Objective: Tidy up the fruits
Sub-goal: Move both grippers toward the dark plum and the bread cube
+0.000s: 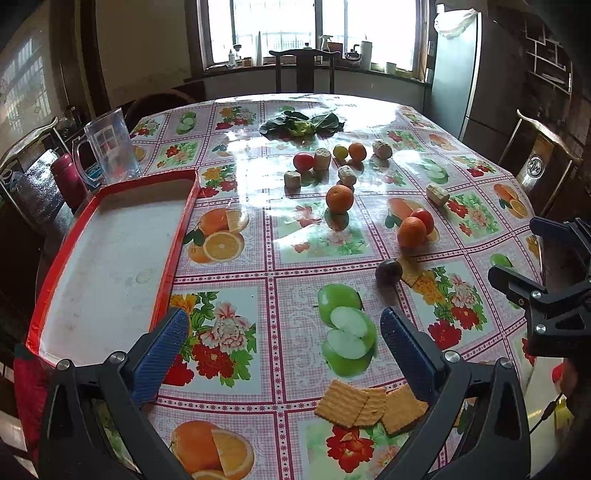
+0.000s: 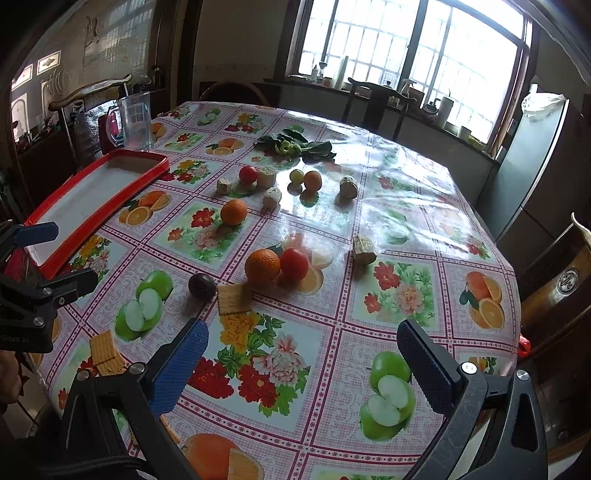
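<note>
Round fruits lay scattered across the middle of the bench (image 1: 258,266): three dimpled oranges (image 1: 339,198), two glossy red tomatoes (image 1: 303,161), a small yellow-green fruit (image 1: 340,151) and a dark purple plum (image 1: 388,272) touching a cracker (image 1: 409,271). The red-rimmed tray (image 1: 110,251) stood well apart at the left edge. The left tool (image 1: 284,343) and right tool (image 2: 303,354) hovered spread wide, holding nothing.

Dining room interior. A barred window (image 1: 314,33) admits strong daylight, which glares off the table's (image 1: 280,236) glossy printed cloth. Dark wooden chairs (image 1: 304,70) stand around the table (one directly below the sill). A tall grey refrigerator (image 1: 454,77) occupies the right corner, beside wall shelving (image 1: 550,62).
</note>
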### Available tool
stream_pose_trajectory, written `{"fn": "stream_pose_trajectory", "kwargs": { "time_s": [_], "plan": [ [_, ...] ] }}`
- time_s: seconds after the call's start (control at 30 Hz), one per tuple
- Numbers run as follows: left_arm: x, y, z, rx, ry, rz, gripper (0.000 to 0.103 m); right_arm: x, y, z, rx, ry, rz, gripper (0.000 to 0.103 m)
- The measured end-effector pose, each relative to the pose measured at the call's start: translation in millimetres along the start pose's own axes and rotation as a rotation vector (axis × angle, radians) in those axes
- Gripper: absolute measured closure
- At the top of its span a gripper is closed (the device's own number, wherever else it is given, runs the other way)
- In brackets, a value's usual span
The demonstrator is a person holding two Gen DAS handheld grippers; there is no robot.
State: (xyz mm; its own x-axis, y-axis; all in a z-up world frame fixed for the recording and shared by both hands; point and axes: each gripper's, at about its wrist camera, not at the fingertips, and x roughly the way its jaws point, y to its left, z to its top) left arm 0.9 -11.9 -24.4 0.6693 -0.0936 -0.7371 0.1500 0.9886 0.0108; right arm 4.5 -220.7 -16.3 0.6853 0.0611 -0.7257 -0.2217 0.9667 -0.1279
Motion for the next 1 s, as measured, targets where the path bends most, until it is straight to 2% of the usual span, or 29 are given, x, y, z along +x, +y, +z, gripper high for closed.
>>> {"fn": "stream_pose_trajectory", "kwargs": {
  "time_s": [0.3, 0.5, 0.6, 0.7, 0.73, 0.83, 0.9, 1.0],
  "plan": [
    [1.8, -11.5, -2.5, 0.054, 0.003, -0.047, 0.0, 4.5, -5.2, -4.9, 0.022, 0.009, 0.024, 0.0],
    [0.8, -13.2, -6.1, 0.045, -0.074, -0.201, 0.0, 10.3, -18.2, -6.2, 0.067, 0.012, 0.052, 0.0],
    [11.9, -18.9, 1.8, 0.058, -0.019, -0.267, 0.0, 18.1, -27.1, -6.6, 0.106, 0.025, 0.064, 0.003],
    [29.6, -31.8, 8.2, 0.104, 0.046, -0.224, 0.0, 27.3, -36.2, -6.0, 0.146, 0.04, 0.092, 0.008],
    [33.6, -35.6, 9.3, 0.122, 0.052, -0.215, 0.002, 30.5, -38.4, -5.5, 0.156, 0.044, 0.099, 0.011],
    [43.7, -45.1, 12.9, 0.162, 0.072, -0.228, 0.019, 41.5, -46.9, -2.3, 0.173, 0.058, 0.1, 0.021],
    [51.4, -50.3, 15.0, 0.182, 0.091, -0.23, 0.045, 49.3, -52.1, 1.5, 0.178, 0.068, 0.1, 0.027],
    [63.7, -58.2, 16.4, 0.206, 0.124, -0.249, 0.057, 60.3, -61.2, 8.6, 0.188, 0.072, 0.101, 0.03]
  ]
}}
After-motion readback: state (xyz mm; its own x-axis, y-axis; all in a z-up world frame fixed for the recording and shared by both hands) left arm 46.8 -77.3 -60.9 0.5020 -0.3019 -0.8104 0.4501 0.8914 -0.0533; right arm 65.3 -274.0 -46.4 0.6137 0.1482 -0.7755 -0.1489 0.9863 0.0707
